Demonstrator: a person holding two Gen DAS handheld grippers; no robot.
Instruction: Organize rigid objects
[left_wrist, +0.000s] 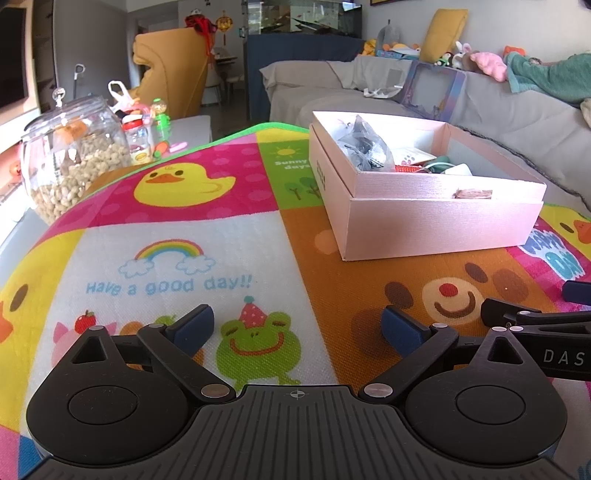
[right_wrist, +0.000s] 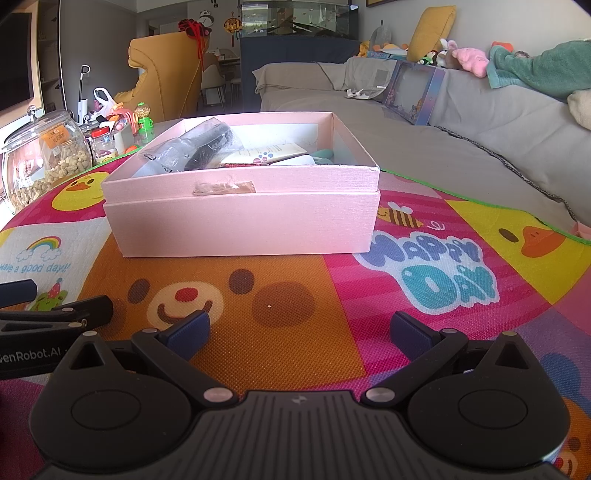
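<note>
A pink open box (left_wrist: 436, 218) (right_wrist: 243, 221) stands on a colourful cartoon mat (left_wrist: 184, 229) (right_wrist: 424, 295). It holds a dark item in a clear bag (left_wrist: 364, 146) (right_wrist: 199, 147), a card (right_wrist: 273, 153) and other small items. My left gripper (left_wrist: 297, 330) is open and empty, low over the mat, with the box ahead to the right. My right gripper (right_wrist: 299, 332) is open and empty, directly in front of the box. Each gripper shows at the edge of the other's view: the right one (left_wrist: 535, 321) and the left one (right_wrist: 55, 310).
A glass jar of peanuts (left_wrist: 70, 158) (right_wrist: 44, 158) and small bottles and toys (left_wrist: 147, 136) (right_wrist: 122, 136) stand at the mat's far left. A grey sofa (left_wrist: 480, 103) (right_wrist: 443, 140) with toys lies behind and right of the box.
</note>
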